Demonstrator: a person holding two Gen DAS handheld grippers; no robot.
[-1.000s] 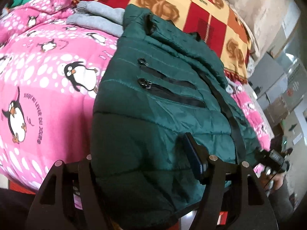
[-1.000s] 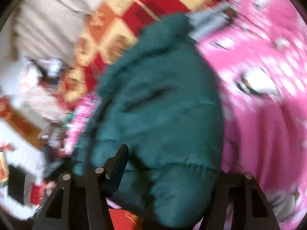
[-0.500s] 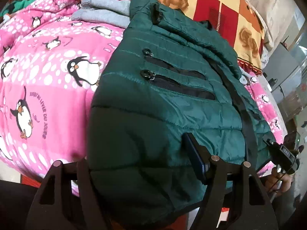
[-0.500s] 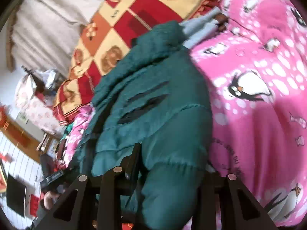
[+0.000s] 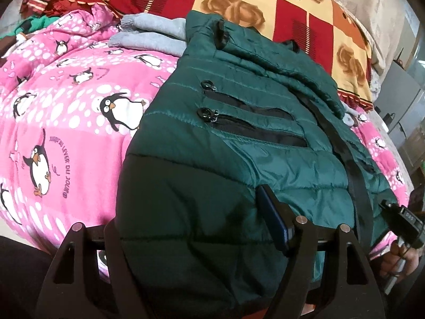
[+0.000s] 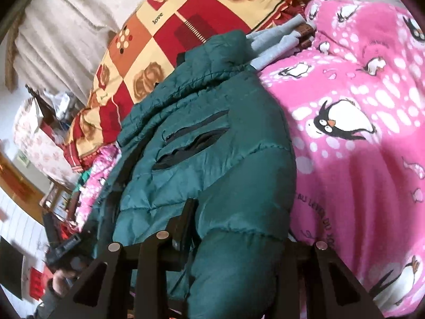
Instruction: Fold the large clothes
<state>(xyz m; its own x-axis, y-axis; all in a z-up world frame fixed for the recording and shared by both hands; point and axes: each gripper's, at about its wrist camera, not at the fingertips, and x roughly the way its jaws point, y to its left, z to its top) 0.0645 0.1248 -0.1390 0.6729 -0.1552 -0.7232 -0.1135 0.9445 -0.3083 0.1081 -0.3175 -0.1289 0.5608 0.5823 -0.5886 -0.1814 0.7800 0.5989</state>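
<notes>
Green jacket [image 5: 239, 138] runs lengthwise away from both tools. Right gripper [image 6: 236, 228] just closed, pinching its near hem; left gripper [image 5: 191, 228] has been widening, hem bulk between the jaws.

Pink penguin-print quilt [image 5: 66, 122] spreads left of the left tongs; grey knit garment [image 5: 148, 37] and rose-checked blanket [image 5: 239, 2] lie farther ahead.

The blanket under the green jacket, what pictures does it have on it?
Pink blanket with white dots and black-and-white penguins, clearest in the left wrist view.
</notes>
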